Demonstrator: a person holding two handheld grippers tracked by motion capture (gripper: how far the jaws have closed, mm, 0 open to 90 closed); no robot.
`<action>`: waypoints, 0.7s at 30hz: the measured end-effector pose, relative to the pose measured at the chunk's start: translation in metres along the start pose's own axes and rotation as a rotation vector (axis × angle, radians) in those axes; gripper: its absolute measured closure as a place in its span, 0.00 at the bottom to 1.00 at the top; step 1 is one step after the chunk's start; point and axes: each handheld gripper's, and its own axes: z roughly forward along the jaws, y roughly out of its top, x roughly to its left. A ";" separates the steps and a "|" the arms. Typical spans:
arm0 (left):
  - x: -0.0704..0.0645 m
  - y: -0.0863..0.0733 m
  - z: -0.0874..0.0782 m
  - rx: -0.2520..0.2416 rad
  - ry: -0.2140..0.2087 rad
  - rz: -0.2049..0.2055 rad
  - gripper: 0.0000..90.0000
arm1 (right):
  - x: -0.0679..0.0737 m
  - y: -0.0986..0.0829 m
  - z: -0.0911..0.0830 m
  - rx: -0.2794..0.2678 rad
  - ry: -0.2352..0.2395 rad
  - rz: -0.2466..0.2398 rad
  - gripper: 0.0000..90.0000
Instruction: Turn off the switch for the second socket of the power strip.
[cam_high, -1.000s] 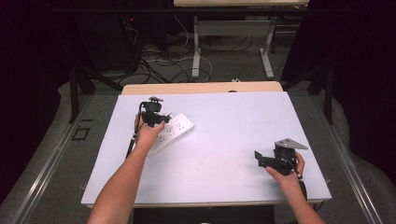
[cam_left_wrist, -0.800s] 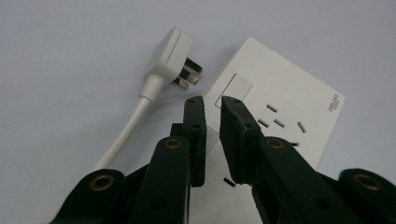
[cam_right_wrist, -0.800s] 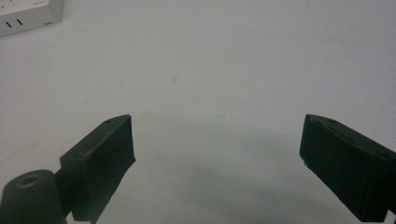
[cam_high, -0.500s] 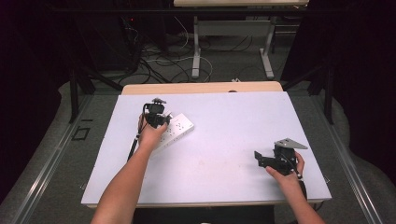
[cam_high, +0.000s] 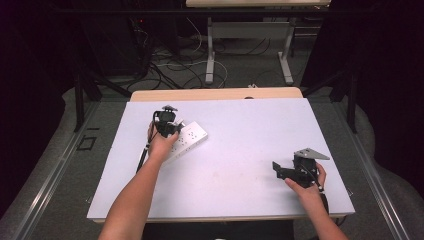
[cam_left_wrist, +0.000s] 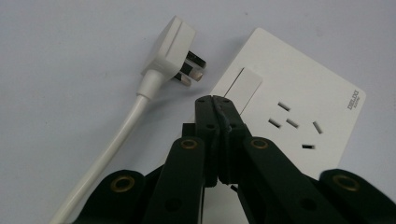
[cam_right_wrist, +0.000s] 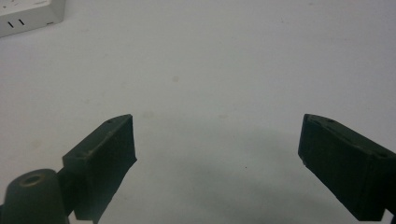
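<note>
The white table (cam_high: 240, 150) carries a socket panel (cam_left_wrist: 299, 112) at its left rear, flat and face up. A white plug (cam_left_wrist: 170, 51) lies unplugged just beside it, prongs toward the panel, apparently awaiting insertion. The left gripper (cam_left_wrist: 215, 100), jaws pressed together and holding nothing, points down over the panel's switch. The right gripper (cam_right_wrist: 217, 154) rests well apart at the front right, jaws wide and empty.

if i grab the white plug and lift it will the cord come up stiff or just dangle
Probably dangle: the white cord lies in a loose curve behind the plug, so it looks pliable. The plug itself seems rigid moulded plastic, likely light. Its smooth faces may slip between the jaws of the left gripper, now closed over the socket plate.
</note>
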 end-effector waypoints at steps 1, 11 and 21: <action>0.000 0.000 0.000 0.000 0.000 0.000 0.99 | 0.000 0.000 0.000 -0.001 0.001 -0.001 0.11; 0.001 0.000 0.000 0.000 -0.003 0.017 0.99 | 0.000 0.000 0.000 0.002 0.001 0.002 0.12; 0.002 -0.002 0.003 -0.021 -0.025 0.007 1.00 | 0.000 0.000 0.000 -0.001 0.005 0.012 0.12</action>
